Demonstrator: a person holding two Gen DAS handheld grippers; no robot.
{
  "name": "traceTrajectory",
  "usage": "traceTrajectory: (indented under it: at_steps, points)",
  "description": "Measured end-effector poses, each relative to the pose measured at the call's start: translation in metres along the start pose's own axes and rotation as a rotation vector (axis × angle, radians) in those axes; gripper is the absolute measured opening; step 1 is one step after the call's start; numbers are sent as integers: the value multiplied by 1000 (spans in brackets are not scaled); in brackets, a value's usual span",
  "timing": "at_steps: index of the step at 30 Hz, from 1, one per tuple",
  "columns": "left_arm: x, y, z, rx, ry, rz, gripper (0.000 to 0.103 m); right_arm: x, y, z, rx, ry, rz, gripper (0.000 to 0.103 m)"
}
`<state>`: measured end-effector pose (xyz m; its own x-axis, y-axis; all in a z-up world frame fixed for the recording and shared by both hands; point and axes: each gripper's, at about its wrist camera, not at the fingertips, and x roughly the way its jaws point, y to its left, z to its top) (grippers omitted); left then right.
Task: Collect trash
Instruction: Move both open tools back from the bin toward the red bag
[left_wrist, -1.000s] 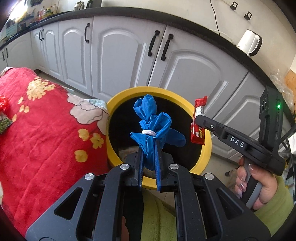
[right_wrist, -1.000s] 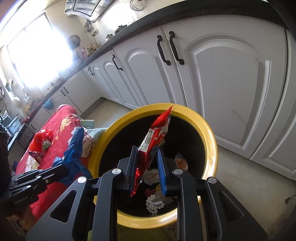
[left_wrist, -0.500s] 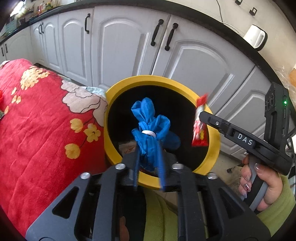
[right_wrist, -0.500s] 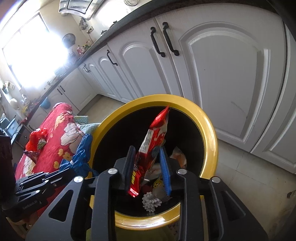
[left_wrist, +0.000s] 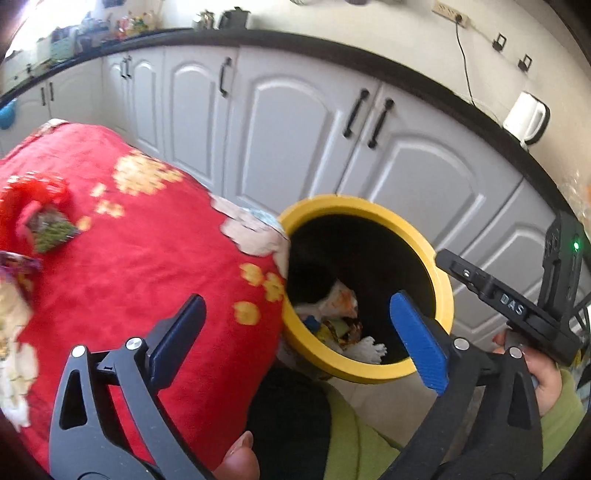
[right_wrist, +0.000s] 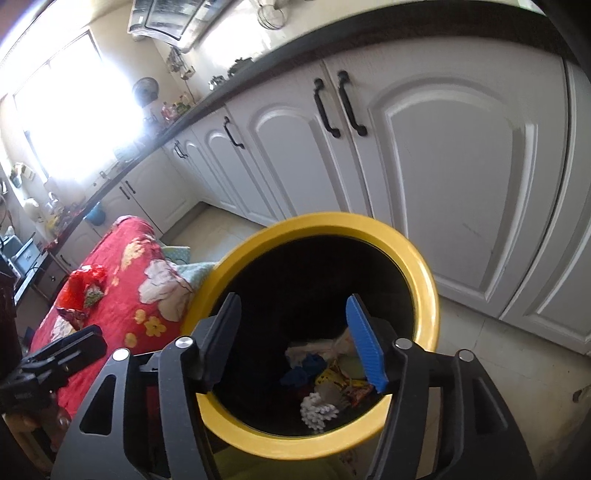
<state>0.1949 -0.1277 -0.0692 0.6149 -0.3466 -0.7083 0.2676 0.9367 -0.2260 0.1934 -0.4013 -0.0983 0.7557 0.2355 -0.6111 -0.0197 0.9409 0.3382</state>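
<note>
- Left gripper (left_wrist: 295, 328) stands wide apart with nothing between its fingers, over the edge of the red floral blanket (left_wrist: 140, 266) beside the yellow bin (left_wrist: 441, 291)
- Right gripper (right_wrist: 293, 339) is spread above the bin's mouth, holding nothing
- Trash (right_wrist: 325, 384) lies at the bin's bottom: blue bundle, wrappers, white tuft; more wrappers (left_wrist: 40, 221) rest on the blanket

Kitchen colours: yellow bin, red floral cover.
Bin (right_wrist: 424, 280): yellow rim, black inside, w/ blue, white, yellow bits of trash (right_wrist: 325, 384). Cover (left_wrist: 129, 258): red w/ yellow and white flowers. Cabinets (left_wrist: 295, 129): white, black handles, black worktop (left_wrist: 424, 74). Gripper pads (left_wrist: 417, 339): one blue, one black.
</note>
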Motion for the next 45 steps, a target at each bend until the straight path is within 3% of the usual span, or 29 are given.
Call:
traceTrajectory:
  at_steps: [14, 26, 45]
  points:
    - [-68, 45, 13, -64, -150, 94, 92, -19, 65, 2, -130, -58, 65, 81]
    - [-114, 96, 17, -163, -254, 153, 92, -20, 124, 0, -231, -60, 128, 83]
    - [-151, 169, 10, -289, -324, 218, 92, -5, 213, -13, -358, -33, 212, 84]
